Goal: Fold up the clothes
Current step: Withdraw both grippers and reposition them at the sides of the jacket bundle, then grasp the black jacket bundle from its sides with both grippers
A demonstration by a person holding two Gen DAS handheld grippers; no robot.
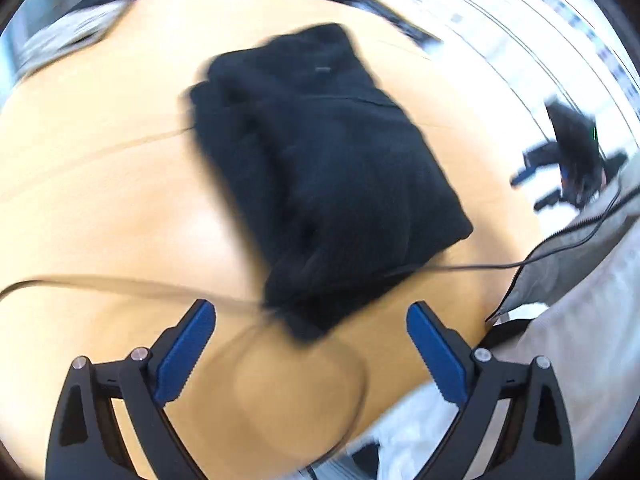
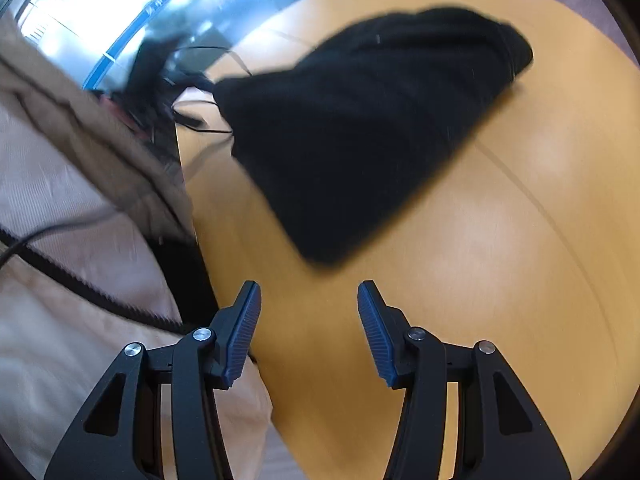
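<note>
Garment first: from the left wrist view we see the black garment [image 1: 320, 168] lying on the wooden table [image 1: 100, 200] as a compact, layered bundle with roughly straight sides, which we judge to be a folded state; whether our task made it so, we cannot say. Our left gripper [image 1: 310, 344] hangs just short of its near corner, fingers spread wide and holding nothing, likely because the cloth needs no grip as it lies; a thin cable [image 1: 480, 267] crosses the near edge of the bundle. The picture is blurred, so finer creases are lost.

From the right wrist view the same garment [image 2: 360, 132] lies flat on the table [image 2: 500, 260]; our right gripper [image 2: 309, 332] is likewise released and empty, near its closest corner but apart from it; our pale clothing [image 2: 80, 320] fills the left.
</note>
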